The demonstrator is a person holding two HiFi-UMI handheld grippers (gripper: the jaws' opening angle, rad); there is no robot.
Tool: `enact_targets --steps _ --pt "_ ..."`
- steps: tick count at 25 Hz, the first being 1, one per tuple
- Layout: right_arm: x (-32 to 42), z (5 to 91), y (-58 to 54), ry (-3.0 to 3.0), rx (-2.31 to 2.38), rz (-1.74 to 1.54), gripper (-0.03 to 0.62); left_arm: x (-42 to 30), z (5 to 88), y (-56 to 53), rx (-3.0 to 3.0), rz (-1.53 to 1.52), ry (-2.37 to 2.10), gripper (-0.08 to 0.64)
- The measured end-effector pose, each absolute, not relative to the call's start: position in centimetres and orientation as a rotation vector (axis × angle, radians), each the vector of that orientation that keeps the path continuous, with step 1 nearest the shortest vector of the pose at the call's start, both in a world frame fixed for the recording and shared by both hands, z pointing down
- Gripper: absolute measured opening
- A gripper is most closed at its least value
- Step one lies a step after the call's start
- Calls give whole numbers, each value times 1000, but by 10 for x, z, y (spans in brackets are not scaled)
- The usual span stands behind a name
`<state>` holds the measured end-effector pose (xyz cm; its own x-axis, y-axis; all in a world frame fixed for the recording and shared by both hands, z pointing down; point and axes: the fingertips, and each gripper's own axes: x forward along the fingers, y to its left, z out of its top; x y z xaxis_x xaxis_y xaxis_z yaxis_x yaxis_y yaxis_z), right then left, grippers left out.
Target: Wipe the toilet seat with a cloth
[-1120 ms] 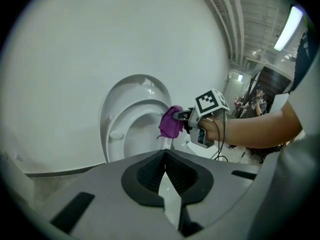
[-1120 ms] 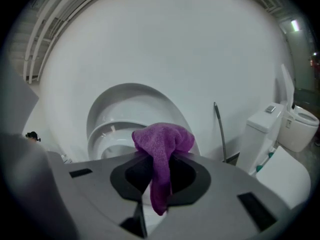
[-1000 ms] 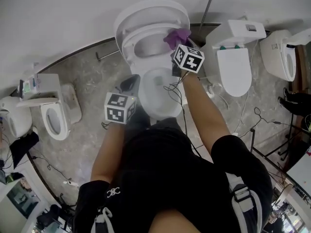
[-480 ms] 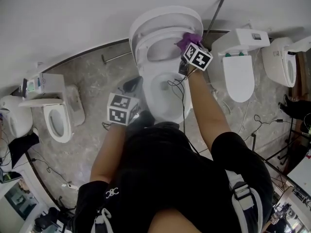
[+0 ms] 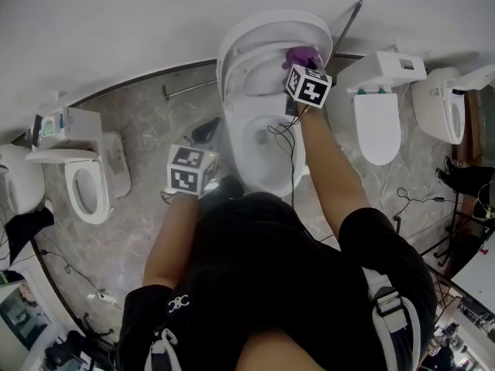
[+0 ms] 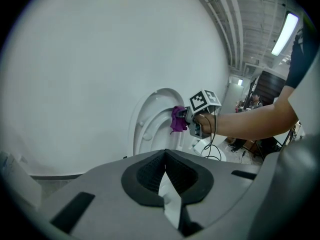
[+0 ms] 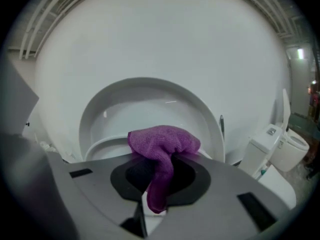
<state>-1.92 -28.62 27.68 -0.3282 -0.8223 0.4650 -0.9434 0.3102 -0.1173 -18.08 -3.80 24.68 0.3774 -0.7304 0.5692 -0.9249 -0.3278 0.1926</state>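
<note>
Toilet seat [image 5: 240, 68]; cloth [image 7: 162, 146] in right gripper [image 7: 150, 206]

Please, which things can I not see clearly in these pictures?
- Whether the purple cloth touches the seat: head view, the cloth covers the contact; right gripper view, the right tongs block it.
- Toilet bowl's front rim: head view, the person's body hides it.
- Left tongs' tips: head view, under their cube.

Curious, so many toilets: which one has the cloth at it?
The middle toilet, before the person: the right gripper holds the purple cloth at its raised seat.
</note>
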Motion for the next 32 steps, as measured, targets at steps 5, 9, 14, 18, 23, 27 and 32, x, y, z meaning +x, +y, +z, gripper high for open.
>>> enact_targets --steps 5,9,14,18,23,27,32 --pt "-65 266 -269 -2330 1398 367 63 -198 245 -34 2127 491 -1467 8" --pt "-103 269 -253 -2372 1239 303 63 -206 247 -29 2101 478 -1489 8" --pt "-148 292 -232 -2374 1069 267 63 -221 251 -22 2072 467 -1521 8" --pt "-169 316 -222 -2335 1017 282 63 -234 257 -14 2034 471 -1529 8" --pt "-178 323 -220 -2327 988 300 63 -254 264 -11 2009 456 -1537 8" --pt "-174 325 -206 -2337 945 297 63 -256 272 -15 2012 439 -1509 8" --pt "-168 338 -181 -2332 945 349 63 -248 273 -23 2058 452 -1464 8"
